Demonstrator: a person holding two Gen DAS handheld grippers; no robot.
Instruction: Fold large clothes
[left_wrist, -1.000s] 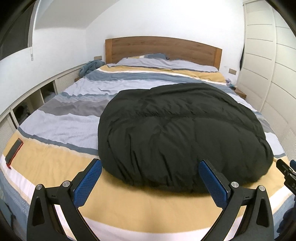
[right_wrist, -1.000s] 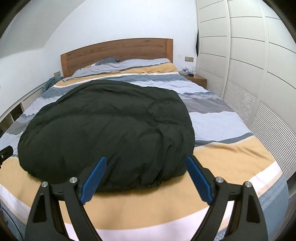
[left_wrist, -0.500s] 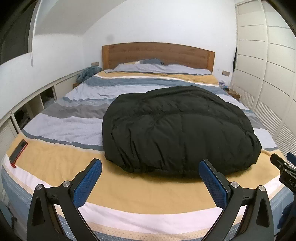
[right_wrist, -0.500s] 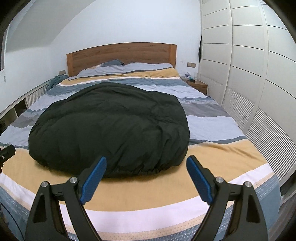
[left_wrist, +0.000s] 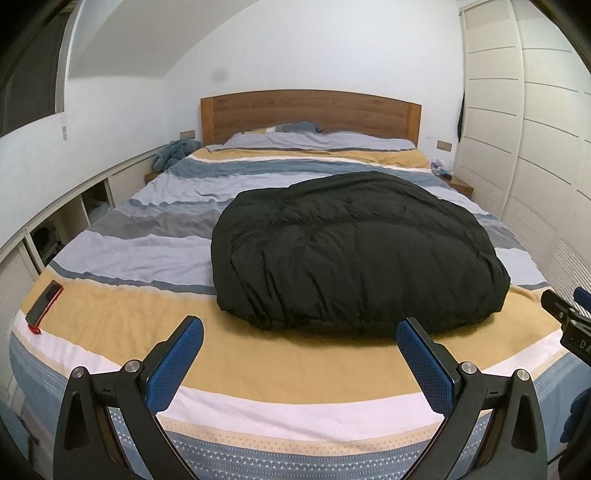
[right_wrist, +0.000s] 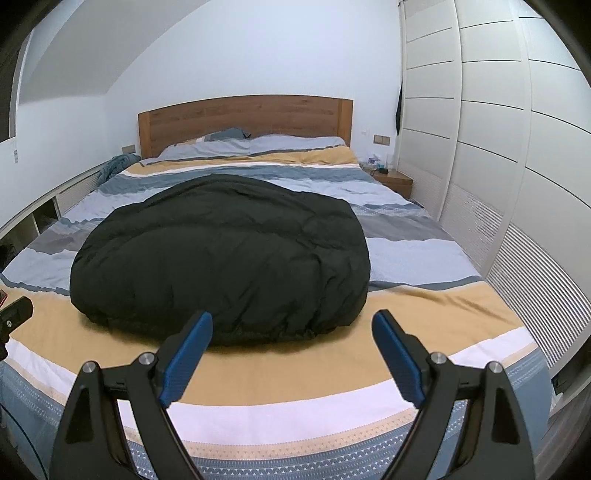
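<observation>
Both grippers have drawn back from the black puffy jacket (left_wrist: 354, 251); left gripper (left_wrist: 299, 350) and right gripper (right_wrist: 291, 343) gape wide, empty. Unheld, the springy padding may puff open.

Black puffy jacket (left_wrist: 354, 251), folded mound, on bed

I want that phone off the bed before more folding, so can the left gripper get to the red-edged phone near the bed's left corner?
Probably yes. The left gripper is open and holds nothing, and the phone lies flat in the open on the bedspread, well clear of the black jacket. It sits off to the gripper's left, so a sideways reach is needed.
</observation>
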